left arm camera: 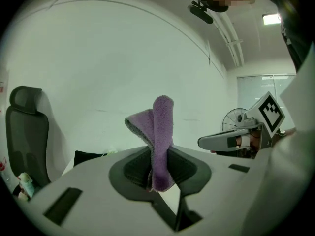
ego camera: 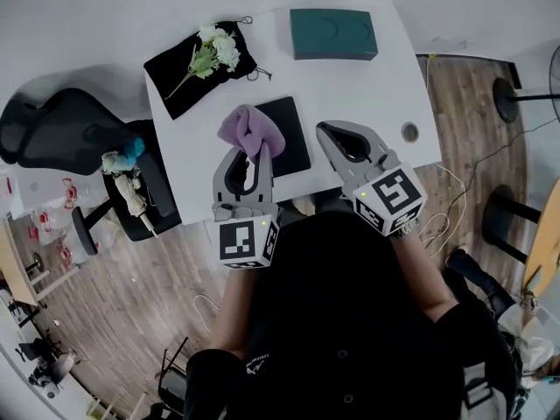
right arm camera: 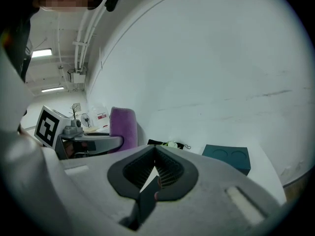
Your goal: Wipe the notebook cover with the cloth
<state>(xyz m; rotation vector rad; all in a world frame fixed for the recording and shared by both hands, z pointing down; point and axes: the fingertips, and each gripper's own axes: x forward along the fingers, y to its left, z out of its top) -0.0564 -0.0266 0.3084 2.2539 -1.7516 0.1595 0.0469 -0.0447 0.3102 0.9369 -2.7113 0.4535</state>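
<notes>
The left gripper's (left arm camera: pixel 160 154) jaws were clamped on a folded purple cloth (left arm camera: pixel 162 127), which stuck out past their tips. The right gripper's (right arm camera: pixel 155 154) jaws were closed together with nothing between them. In the head view the cloth covered the left part of the black notebook (ego camera: pixel 293 134); whether they touched could not be told. The notebook lay flat by the near edge of the white desk (ego camera: pixel 367 86), and the right gripper hung just beside its right edge. A teal box (ego camera: pixel 333 33) sat by the far edge. A black pouch (ego camera: pixel 175 68) with white flowers (ego camera: pixel 219 49) lay at the far left corner.
</notes>
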